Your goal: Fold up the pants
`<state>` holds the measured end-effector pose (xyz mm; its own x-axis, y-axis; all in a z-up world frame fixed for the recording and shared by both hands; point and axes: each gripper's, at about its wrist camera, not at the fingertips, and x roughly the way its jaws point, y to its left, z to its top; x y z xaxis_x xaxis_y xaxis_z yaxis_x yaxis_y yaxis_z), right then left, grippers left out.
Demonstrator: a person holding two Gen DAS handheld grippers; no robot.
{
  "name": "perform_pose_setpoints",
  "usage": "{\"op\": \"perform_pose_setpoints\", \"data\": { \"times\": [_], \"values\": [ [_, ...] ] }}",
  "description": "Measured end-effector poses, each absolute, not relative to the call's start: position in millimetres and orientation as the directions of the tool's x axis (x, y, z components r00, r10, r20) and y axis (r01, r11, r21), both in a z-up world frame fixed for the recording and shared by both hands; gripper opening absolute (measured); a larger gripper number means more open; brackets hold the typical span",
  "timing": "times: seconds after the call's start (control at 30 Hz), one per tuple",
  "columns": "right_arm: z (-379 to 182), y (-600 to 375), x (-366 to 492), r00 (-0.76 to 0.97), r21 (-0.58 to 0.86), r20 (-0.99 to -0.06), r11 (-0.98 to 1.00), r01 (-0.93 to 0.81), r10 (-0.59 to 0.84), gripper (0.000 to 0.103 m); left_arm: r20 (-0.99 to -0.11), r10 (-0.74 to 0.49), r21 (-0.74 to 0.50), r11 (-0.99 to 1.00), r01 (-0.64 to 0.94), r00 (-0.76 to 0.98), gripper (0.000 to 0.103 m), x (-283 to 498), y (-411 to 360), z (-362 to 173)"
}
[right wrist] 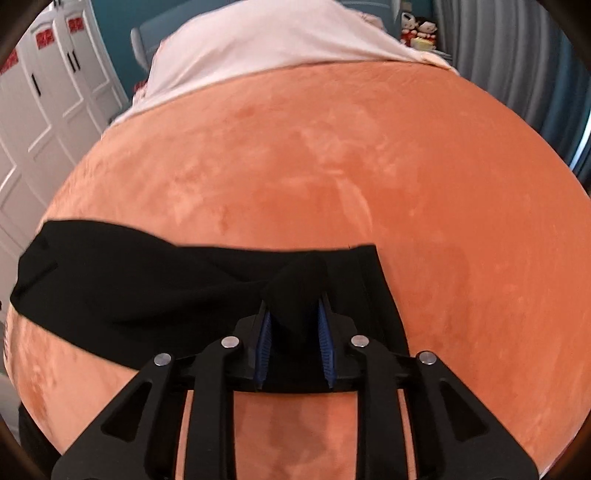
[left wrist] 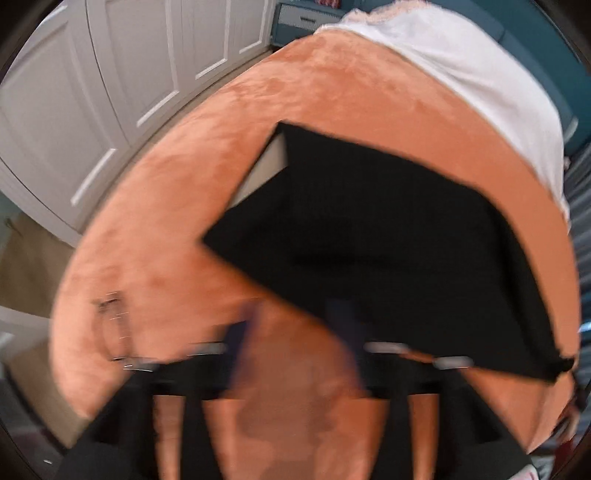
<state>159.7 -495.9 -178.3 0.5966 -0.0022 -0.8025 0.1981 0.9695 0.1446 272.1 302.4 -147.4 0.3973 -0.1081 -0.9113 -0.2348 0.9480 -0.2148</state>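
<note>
Black pants (left wrist: 369, 240) lie folded in a flat, broad shape on an orange plush blanket (left wrist: 166, 240). My left gripper (left wrist: 291, 325) is blurred and hovers at their near edge. It is open, and only blanket shows between its fingers. In the right wrist view the pants (right wrist: 129, 280) stretch as a dark band to the left. My right gripper (right wrist: 294, 332) is shut on a bunched fold of them, which stands up between the blue pads (right wrist: 325, 332). A pale patch (left wrist: 262, 170) shows under the pants' far left corner.
A white sheet (right wrist: 277, 37) covers the far end of the bed beyond the orange blanket (right wrist: 332, 166). White wardrobe doors (left wrist: 92, 92) stand to the left. Grey curtains (right wrist: 517, 74) and small toys (right wrist: 421, 31) are at the far right.
</note>
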Motion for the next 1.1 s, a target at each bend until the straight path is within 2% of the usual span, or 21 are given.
{"op": "perform_pose_setpoints", "data": {
  "times": [0.03, 0.13, 0.2, 0.27, 0.3, 0.33, 0.4, 0.5, 0.6, 0.67, 0.8, 0.83, 0.87, 0.9, 0.97, 1.0, 1.1],
  "values": [
    [-176.1, -492.7, 159.6, 0.596, 0.145, -0.803, 0.97, 0.196, -0.001, 0.023, -0.903, -0.098, -0.219, 0.942, -0.253, 0.419, 0.088, 282.1, 296.2, -147.3],
    [-171.4, -485.3, 157.8, 0.592, 0.12, -0.806, 0.974, 0.192, -0.018, 0.023, -0.911, -0.103, -0.236, 0.925, -0.299, 0.399, 0.088, 314.1, 286.5, -166.7],
    [-171.5, -484.9, 153.0, 0.597, 0.12, -0.802, 0.971, 0.204, -0.026, 0.026, -0.932, -0.098, -0.228, 0.906, -0.357, 0.348, 0.088, 326.8, 287.2, -186.9],
    [-170.3, -486.3, 145.9, 0.6, 0.131, -0.799, 0.965, 0.228, -0.034, 0.03, -0.958, -0.115, -0.223, 0.872, -0.435, 0.261, 0.084, 341.8, 292.4, -213.2],
    [-170.5, -485.3, 143.3, 0.601, 0.131, -0.798, 0.963, 0.235, -0.038, 0.03, -0.961, -0.107, -0.218, 0.859, -0.464, 0.254, 0.076, 342.7, 296.1, -218.0],
    [-170.3, -483.8, 140.9, 0.6, 0.125, -0.799, 0.963, 0.238, -0.045, 0.031, -0.959, -0.091, -0.212, 0.857, -0.47, 0.268, 0.049, 344.2, 297.0, -215.1],
    [-168.5, -481.3, 138.8, 0.598, 0.108, -0.799, 0.964, 0.242, -0.061, 0.032, -0.961, -0.062, -0.183, 0.876, -0.446, 0.271, 0.024, 348.5, 302.8, -202.9],
    [-161.9, -480.0, 132.8, 0.605, 0.092, -0.792, 0.964, 0.249, -0.08, 0.04, -0.919, -0.175, -0.321, 0.853, -0.413, 0.353, 0.023, 337.0, 335.9, -167.1],
    [-155.6, -486.9, 119.7, 0.63, 0.102, -0.769, 0.952, 0.287, -0.108, 0.045, -0.917, -0.13, -0.28, 0.883, -0.376, 0.376, 0.024, 325.5, 358.9, -130.9],
    [-158.1, -494.4, 110.4, 0.626, 0.098, -0.768, 0.94, 0.326, -0.137, 0.061, -0.943, -0.037, -0.157, 0.926, -0.344, 0.331, 0.024, 319.9, 366.3, -119.6],
    [-172.6, -508.3, 90.4, 0.6, 0.146, -0.787, 0.901, 0.408, -0.144, 0.063, -0.973, 0.124, 0.067, 0.959, -0.277, 0.193, 0.028, 311.8, 358.2, -142.1],
    [-172.9, -509.8, 84.6, 0.613, 0.192, -0.781, 0.888, 0.418, -0.12, 0.063, -0.961, 0.218, 0.168, 0.95, -0.265, 0.172, 0.029, 312.3, 353.8, -149.6],
    [-171.7, -509.8, 81.8, 0.625, 0.223, -0.774, 0.88, 0.419, -0.101, 0.063, -0.913, 0.371, 0.323, 0.911, -0.255, 0.168, 0.028, 309.9, 343.9, -151.7],
    [-169.4, -509.4, 80.5, 0.637, 0.256, -0.767, 0.873, 0.416, -0.079, 0.063, -0.891, 0.416, 0.368, 0.896, -0.247, 0.182, 0.029, 309.2, 335.9, -149.8],
    [-162.6, -509.0, 84.2, 0.666, 0.331, -0.745, 0.856, 0.397, -0.021, 0.063, -0.895, 0.389, 0.332, 0.907, -0.257, 0.218, 0.043, 304.2, 325.4, -140.4],
    [-159.3, -509.9, 89.9, 0.68, 0.375, -0.733, 0.841, 0.389, 0.012, 0.063, -0.906, 0.336, 0.265, 0.924, -0.275, 0.255, 0.051, 298.3, 315.8, -129.3],
    [-156.9, -510.4, 115.1, 0.698, 0.475, -0.712, 0.787, 0.393, 0.082, 0.063, -0.91, 0.231, 0.138, 0.951, -0.275, 0.344, 0.057, 277.5, 280.0, -102.8]
  ]
}}
